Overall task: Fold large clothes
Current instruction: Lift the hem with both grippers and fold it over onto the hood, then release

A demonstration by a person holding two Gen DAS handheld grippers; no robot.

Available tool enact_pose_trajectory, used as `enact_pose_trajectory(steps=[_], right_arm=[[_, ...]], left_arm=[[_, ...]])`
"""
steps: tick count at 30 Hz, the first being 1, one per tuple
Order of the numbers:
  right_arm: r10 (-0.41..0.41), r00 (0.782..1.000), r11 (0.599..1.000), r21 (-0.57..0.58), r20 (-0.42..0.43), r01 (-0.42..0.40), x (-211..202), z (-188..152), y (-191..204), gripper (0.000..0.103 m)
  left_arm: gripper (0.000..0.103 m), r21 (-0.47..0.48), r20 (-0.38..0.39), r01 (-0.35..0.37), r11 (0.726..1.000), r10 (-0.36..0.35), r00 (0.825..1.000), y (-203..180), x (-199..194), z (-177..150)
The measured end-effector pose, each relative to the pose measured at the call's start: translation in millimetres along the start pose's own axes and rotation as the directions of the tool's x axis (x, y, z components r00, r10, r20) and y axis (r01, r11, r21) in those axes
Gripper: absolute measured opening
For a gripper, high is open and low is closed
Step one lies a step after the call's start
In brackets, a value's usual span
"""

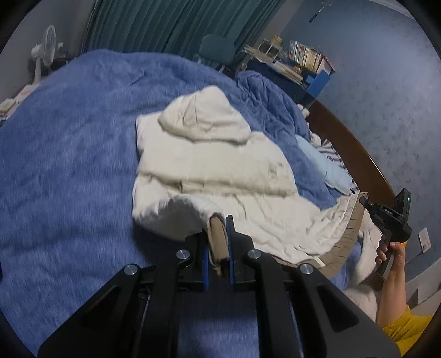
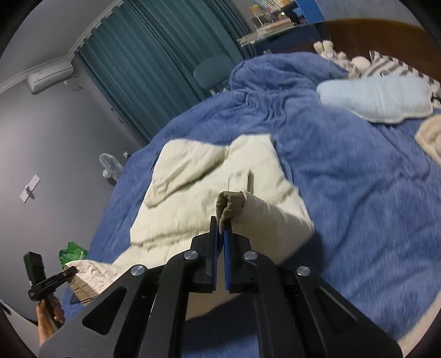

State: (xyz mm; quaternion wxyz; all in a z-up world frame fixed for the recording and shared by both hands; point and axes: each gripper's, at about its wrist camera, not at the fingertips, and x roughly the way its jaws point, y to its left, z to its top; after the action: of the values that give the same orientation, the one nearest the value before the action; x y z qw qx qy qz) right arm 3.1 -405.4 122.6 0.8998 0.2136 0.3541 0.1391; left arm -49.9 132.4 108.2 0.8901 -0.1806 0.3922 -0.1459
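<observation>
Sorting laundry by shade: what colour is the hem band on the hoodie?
Tan-brown, darker than the cream hoodie; the hem band shows best in the left wrist view.

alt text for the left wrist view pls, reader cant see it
The left hand-held gripper is shut on the tan hem of a cream hoodie lying partly folded on a blue blanket. At the right edge, a hand holds the right hand-held gripper, shut on the same hem. Teal curtains hang behind.

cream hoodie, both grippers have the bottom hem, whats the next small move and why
Probably carry the hem forward over the body toward the hood. The left gripper and right gripper are each shut on a hem corner of the cream hoodie, lifted off the blue blanket.
</observation>
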Motion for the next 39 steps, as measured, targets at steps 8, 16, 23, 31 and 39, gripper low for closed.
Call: enact_pose_trajectory(steps=[8,16,23,31,39], right_arm=[[-0.043,0.999,0.999,-0.031,0.005,0.043,53,64,12,0.004],[-0.128,0.992,0.991,-0.039,-0.004,0.128,132,120,5,0.004],[-0.185,0.983,0.981,-0.064,0.006,0.185,208,159,11,0.004],[-0.227,0.974,0.972,-0.058,0.021,0.228,290,198,22,0.004],[-0.267,0.963,0.963,0.020,-0.032,0.268,347,197,-4,0.004]], left_arm=[[0.007,0.012,0.029,-0.022,1.000,0.022,0.999,10,31,74],[0.007,-0.026,0.002,-0.037,0.999,0.037,0.999,49,93,140],[0.007,-0.063,-0.035,-0.087,0.994,0.085,0.996,90,156,180],[0.007,-0.118,-0.077,-0.146,0.982,0.138,0.987,127,215,221],[0.010,-0.203,-0.132,-0.182,0.962,0.158,0.979,159,269,230]])
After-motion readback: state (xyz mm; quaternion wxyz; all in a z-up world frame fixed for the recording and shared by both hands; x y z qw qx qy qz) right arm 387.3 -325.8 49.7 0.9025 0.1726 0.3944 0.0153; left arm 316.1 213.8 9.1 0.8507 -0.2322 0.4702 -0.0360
